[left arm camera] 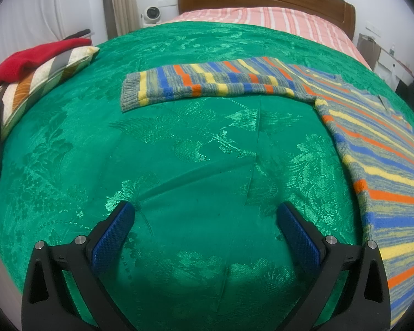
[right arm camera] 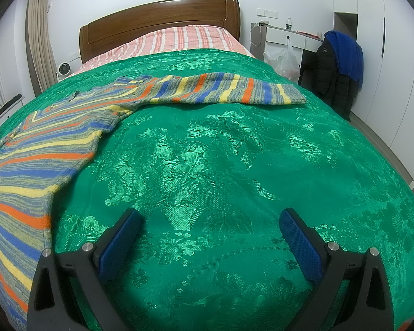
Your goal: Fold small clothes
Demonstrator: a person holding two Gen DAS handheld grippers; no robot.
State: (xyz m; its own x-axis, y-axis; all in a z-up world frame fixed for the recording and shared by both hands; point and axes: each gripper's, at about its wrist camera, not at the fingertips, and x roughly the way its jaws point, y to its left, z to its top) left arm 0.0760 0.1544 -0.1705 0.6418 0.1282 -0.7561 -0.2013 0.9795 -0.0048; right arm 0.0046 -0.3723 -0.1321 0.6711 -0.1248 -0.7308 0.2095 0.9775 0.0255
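A striped sweater [left arm camera: 378, 149] lay flat on the green bedspread [left arm camera: 196, 149], sleeves spread; the left gripper [left arm camera: 205, 215] hovered beside it, jaws wide and empty. The right gripper [right arm camera: 211, 220] likewise gaped, holding nothing.

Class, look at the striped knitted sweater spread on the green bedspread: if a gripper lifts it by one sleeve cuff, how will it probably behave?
The striped sweater is a soft knit lying flat, so it will likely droop and drag, not lift stiffly. Its sleeve lies stretched out sideways, so it would probably rise first. The green bedspread looks glossy, so the sweater may slide.
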